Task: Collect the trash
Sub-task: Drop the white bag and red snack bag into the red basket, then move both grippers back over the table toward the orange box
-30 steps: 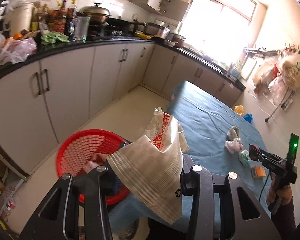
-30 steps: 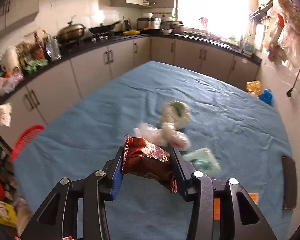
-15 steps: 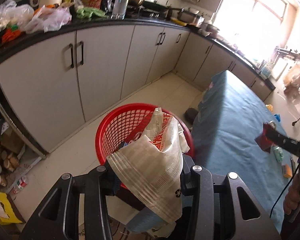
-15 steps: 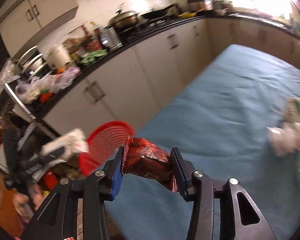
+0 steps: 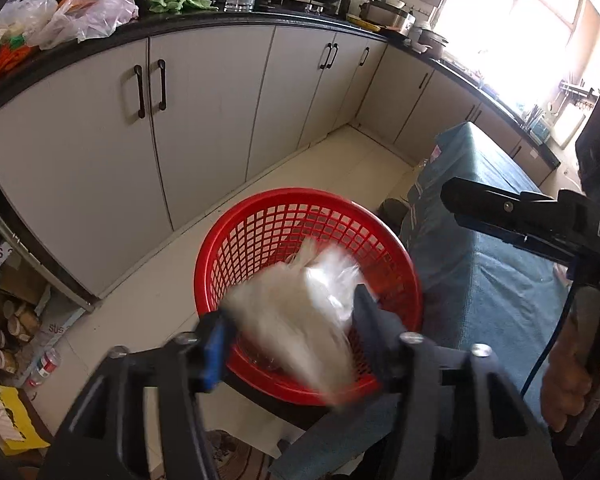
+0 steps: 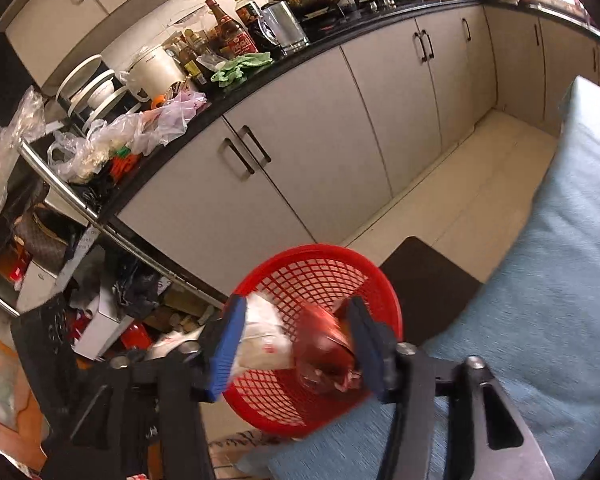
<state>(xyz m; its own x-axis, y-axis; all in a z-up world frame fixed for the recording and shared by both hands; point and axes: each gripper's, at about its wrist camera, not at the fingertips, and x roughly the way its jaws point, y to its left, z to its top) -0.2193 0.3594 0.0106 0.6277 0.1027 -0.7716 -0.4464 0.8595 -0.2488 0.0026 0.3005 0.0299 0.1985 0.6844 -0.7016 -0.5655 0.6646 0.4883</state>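
A red mesh basket (image 5: 260,236) stands on the floor beside the blue-clothed table (image 5: 496,280). My left gripper (image 5: 292,336) is open above it, and the white paper bag (image 5: 296,312), blurred, is dropping between the jaws into the basket. My right gripper (image 6: 296,344) is open above the same basket (image 6: 320,272). The red foil wrapper (image 6: 324,348), blurred, is falling from it, next to the white bag (image 6: 264,344) inside. The right gripper also shows in the left wrist view (image 5: 512,216).
White cabinets (image 5: 204,112) under a dark counter with bottles, pots and plastic bags run along the left. Boxes and clutter (image 6: 100,312) sit on the floor left of the basket. A dark stool (image 6: 424,284) stands behind the basket by the table.
Both grippers have swung over the basket and opened. The white bag and the red wrapper have left the jaws and are falling in.
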